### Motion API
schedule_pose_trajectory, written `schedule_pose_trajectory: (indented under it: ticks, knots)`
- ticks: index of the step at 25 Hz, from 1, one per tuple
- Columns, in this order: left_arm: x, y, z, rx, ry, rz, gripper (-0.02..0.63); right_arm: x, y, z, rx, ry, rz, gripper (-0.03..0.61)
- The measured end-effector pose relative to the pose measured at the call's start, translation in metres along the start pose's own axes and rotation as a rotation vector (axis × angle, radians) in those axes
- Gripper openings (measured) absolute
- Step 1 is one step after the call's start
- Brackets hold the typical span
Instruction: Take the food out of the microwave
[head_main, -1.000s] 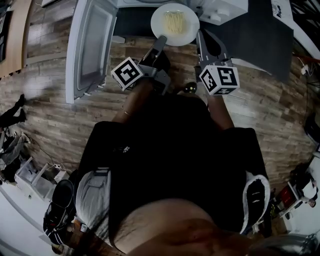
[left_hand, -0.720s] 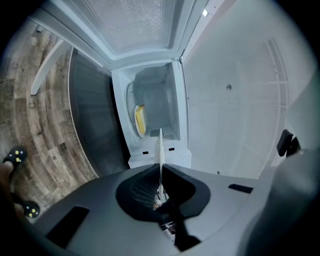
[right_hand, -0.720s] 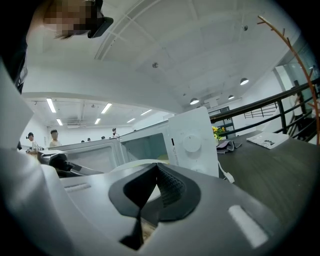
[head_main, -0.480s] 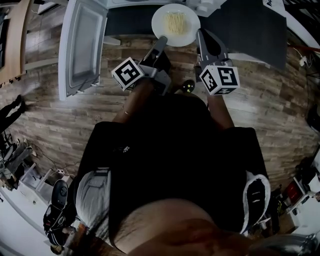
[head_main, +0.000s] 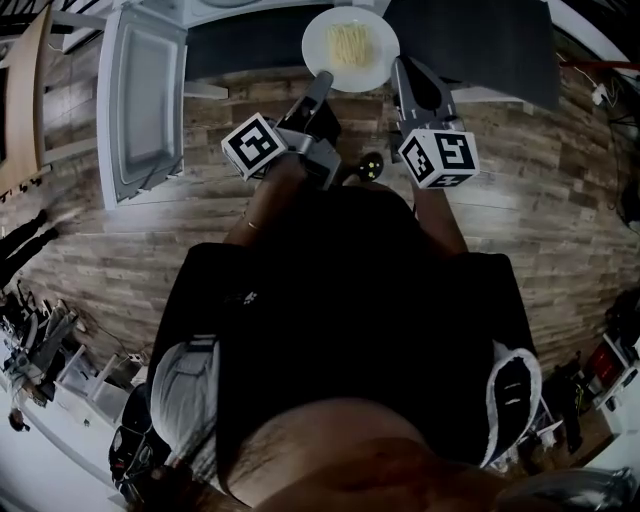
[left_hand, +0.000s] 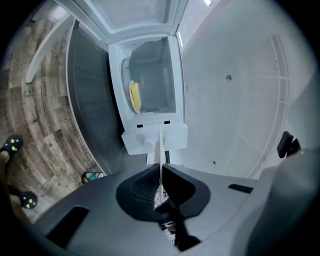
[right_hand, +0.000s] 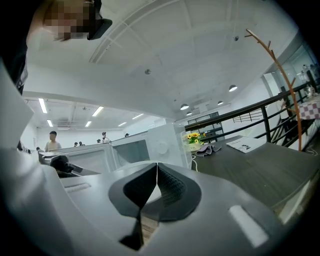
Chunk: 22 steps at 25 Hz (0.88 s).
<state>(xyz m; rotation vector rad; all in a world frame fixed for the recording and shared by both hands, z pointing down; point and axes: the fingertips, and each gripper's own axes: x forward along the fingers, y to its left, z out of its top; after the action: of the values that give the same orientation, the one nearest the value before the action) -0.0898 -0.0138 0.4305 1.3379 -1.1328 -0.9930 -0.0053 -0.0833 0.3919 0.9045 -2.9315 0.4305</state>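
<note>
Clearly, the left gripper (left_hand: 160, 172) is rolled onto its side and pinches the plate (head_main: 314, 48) by its left rim. In the left gripper view that rim shows as a thin white line, edge-on, caught between the pads. The right gripper (right_hand: 157, 172) has its jaws pressed together, with the tips at the plate's right rim. A pale sliver shows through the gap behind its pads, but whether any rim is caught there cannot be told. Noodles (head_main: 348, 42) lie heaped at the plate's middle. The plate is outside the microwave (left_hand: 150, 82), in front of the dark table (head_main: 480, 50) and above the wooden floor (head_main: 200, 220). The microwave's door (head_main: 140, 110) stands wide open. In the head view the top edge cuts off nearly all of the microwave's body. Inside its cavity a yellow shape (left_hand: 135, 96) shows, too small to name. The person's forearms are hard to make out against dark clothing.
</note>
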Motion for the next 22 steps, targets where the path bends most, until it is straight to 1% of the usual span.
schedule_pose_trajectory:
  ticks: [4, 14, 17, 22]
  knots:
    - [0.011, -0.005, -0.018, -0.003, 0.028, -0.022, 0.015, -0.017, -0.014, 0.002, -0.005, -0.008, -0.029, -0.008]
    - [0.040, -0.009, -0.072, -0.010, 0.095, -0.039, 0.015, -0.061, -0.055, 0.009, -0.004, -0.034, -0.086, -0.008]
    - [0.048, -0.008, -0.084, -0.016, 0.113, -0.041, 0.015, -0.073, -0.066, 0.010, 0.008, -0.055, -0.102, -0.008]
    - [0.063, -0.010, -0.103, -0.013, 0.143, -0.054, 0.015, -0.094, -0.084, 0.010, -0.008, -0.056, -0.138, -0.008]
